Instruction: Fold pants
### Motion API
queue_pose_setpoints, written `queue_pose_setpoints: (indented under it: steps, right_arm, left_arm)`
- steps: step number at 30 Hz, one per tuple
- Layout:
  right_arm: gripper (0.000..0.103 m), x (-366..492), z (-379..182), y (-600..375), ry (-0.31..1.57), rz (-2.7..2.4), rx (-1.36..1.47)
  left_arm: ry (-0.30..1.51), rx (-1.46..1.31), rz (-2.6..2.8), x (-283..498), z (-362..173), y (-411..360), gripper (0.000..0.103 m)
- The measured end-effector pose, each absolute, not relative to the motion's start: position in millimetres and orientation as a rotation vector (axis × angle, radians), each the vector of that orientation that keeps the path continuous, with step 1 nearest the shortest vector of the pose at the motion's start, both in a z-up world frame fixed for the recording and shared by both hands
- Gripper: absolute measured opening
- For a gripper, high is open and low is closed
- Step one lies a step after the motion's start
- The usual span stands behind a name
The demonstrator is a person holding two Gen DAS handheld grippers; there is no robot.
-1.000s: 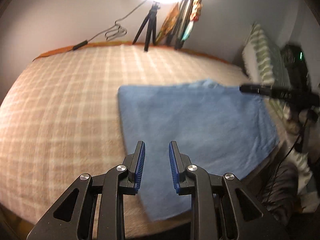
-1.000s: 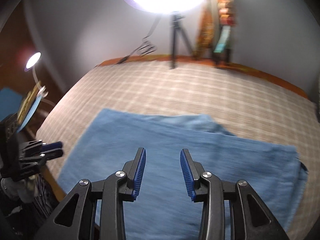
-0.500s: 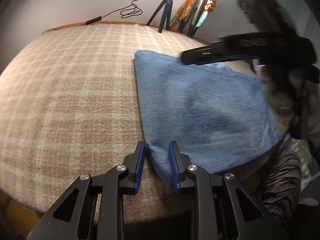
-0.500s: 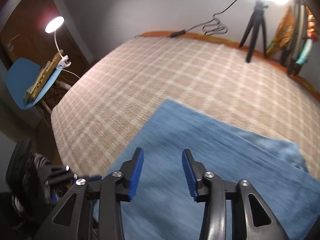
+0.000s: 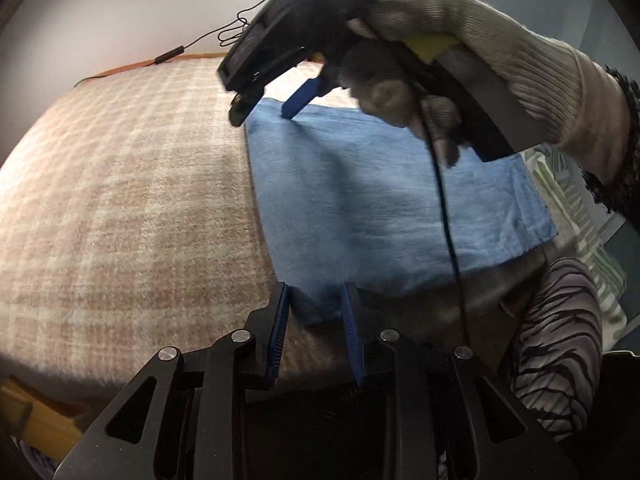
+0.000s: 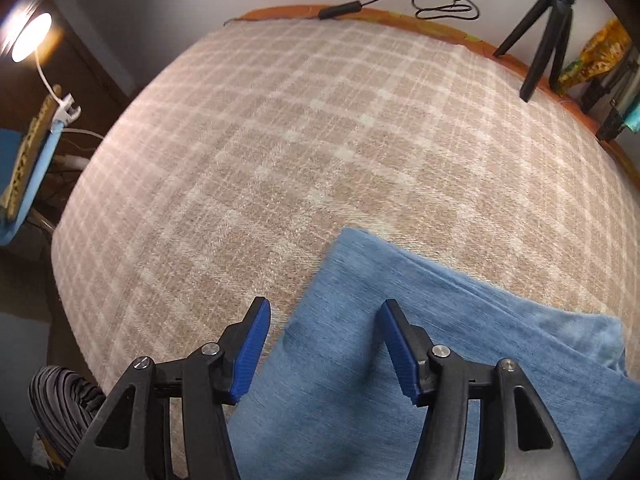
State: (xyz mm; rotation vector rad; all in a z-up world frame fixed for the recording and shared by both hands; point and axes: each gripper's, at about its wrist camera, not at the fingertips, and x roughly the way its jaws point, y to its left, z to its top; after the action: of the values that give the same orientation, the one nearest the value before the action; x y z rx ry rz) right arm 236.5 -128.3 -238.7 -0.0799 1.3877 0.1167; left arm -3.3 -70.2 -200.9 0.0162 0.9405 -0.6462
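A plaid bedspread (image 6: 280,152) in beige and cream covers the bed, and the folded blue pants (image 5: 384,208) lie flat on it near its front edge. The left gripper (image 5: 316,316) sits at the pants' near corner with that corner between its narrowly parted blue pads; its jaws are opening, and whether the pads press the cloth cannot be told. The right gripper (image 6: 324,344), held in a gloved hand (image 5: 460,68), points down over the far left corner, straddling the pants' left edge, its jaws spread and opening, not pinching. The denim looks soft, pale blue and smooth.
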Motion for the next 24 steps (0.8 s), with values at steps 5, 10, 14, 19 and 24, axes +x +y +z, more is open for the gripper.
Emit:
queue_pose_setpoints:
  steps: [5, 10, 14, 19, 24]
  right_arm:
    - [0.062, 241.8, -250.7, -104.6, 1.462, 0.093, -0.196]
    - [0.066, 244.7, -258.3, -90.4, 1.511, 0.091, -0.279]
    - [0.038, 245.9, -255.4, -88.5, 1.498, 0.079, -0.313]
    - [0.008, 249.0, -240.1, -110.9, 1.476, 0.122, -0.141]
    - [0.001, 245.6, -219.2, -133.9, 1.412, 0.155, -0.018]
  left_arm:
    - [0.934, -0.112, -0.660, 2.4, -190.9, -56.4, 0.036]
    - [0.956, -0.181, -0.657, 17.3, -191.5, -52.5, 0.039]
    - [0.982, -0.236, -0.648, 27.0, -196.0, -49.3, 0.039]
    - [1.007, -0.265, -0.665, 33.3, -199.9, -56.3, 0.044]
    - [1.042, -0.314, -0.659, 39.8, -207.9, -54.9, 0.050]
